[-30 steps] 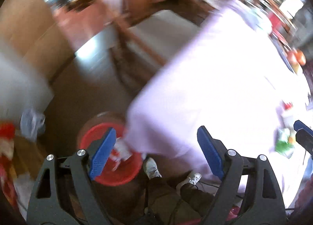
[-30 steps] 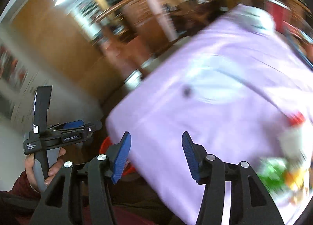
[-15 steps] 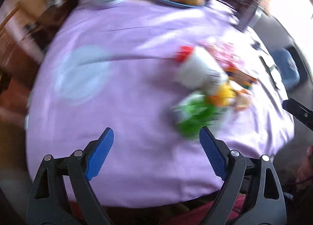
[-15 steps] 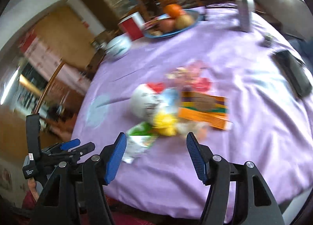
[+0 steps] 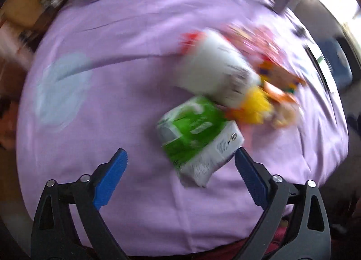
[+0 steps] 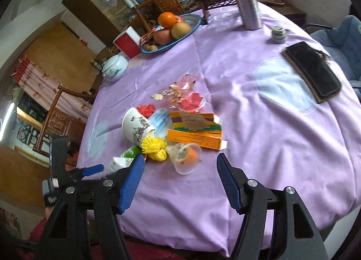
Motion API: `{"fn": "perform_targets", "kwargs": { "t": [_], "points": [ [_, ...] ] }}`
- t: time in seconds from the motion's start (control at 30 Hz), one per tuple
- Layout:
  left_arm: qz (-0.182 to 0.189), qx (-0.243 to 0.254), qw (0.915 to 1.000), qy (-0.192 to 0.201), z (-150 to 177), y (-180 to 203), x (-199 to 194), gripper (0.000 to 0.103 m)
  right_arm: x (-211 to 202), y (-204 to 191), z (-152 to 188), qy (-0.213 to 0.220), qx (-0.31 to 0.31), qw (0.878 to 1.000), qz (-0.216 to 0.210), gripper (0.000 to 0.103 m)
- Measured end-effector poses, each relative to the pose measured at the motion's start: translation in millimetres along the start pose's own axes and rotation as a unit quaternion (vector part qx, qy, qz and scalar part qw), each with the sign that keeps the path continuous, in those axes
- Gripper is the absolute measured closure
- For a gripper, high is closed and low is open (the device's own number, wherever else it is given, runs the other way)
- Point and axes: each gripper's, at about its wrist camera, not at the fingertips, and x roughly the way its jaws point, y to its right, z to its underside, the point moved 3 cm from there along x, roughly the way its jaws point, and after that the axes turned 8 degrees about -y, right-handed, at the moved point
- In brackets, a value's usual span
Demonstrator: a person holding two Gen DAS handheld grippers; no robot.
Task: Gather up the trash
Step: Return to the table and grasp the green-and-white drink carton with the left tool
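Note:
A pile of trash lies on the purple tablecloth (image 6: 259,124): a green and white packet (image 5: 196,135), a white paper cup (image 6: 135,125) on its side, yellow fluffy bits (image 6: 155,148), a clear plastic cup (image 6: 186,158) with orange inside, an orange and yellow carton (image 6: 196,130) and pink wrappers (image 6: 180,89). My left gripper (image 5: 180,158) is open and empty, just short of the green packet; the view is blurred. My right gripper (image 6: 180,164) is open and empty, its jaws either side of the clear cup, a little short of it. The left gripper also shows at the right wrist view's left edge (image 6: 67,169).
A black phone (image 6: 313,72) lies at the right. A fruit plate (image 6: 173,32), a red box (image 6: 127,43), a white lidded jar (image 6: 114,68) and a metal bottle (image 6: 247,0) stand at the back. Wooden chairs stand around the table.
Both grippers swung up from the floor and red bin to the table top, then closed in on the trash pile. Both stayed open.

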Motion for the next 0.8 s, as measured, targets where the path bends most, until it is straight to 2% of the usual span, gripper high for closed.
{"fn": "perform_targets", "kwargs": {
  "t": [0.07,0.13,0.23,0.33,0.5,0.7,0.8],
  "points": [
    [-0.035,-0.037,0.9987,0.010,-0.4,-29.3,-6.7,0.007,7.4,-10.1,-5.3,-0.008,-0.014,1.000,-0.008,0.037],
    [-0.075,-0.086,0.9934,0.011,3.8,-69.1,-12.4,0.008,13.5,-21.5,-9.3,-0.015,-0.031,0.999,-0.015,0.037],
    [-0.073,-0.144,0.9868,0.009,14.7,-111.5,-20.7,0.008,23.7,-38.2,-14.2,-0.025,-0.056,0.998,-0.026,0.037],
    [-0.067,-0.165,0.9838,0.019,25.1,-123.6,-31.0,0.008,31.5,-48.3,-16.7,-0.032,-0.070,0.996,-0.033,0.037],
    [-0.024,-0.113,0.9930,0.026,15.7,-84.0,-34.0,0.008,33.6,-51.3,-18.6,-0.036,-0.074,0.996,-0.036,0.037],
    [-0.010,-0.037,0.9988,0.032,-12.8,-33.6,-20.9,0.008,26.3,-38.7,-17.7,-0.025,-0.055,0.998,-0.026,0.036],
    [-0.026,-0.009,0.9992,0.031,-20.1,-14.3,-2.6,0.008,20.8,-27.0,-15.3,-0.018,-0.037,0.999,-0.018,0.035]
  ]
}}
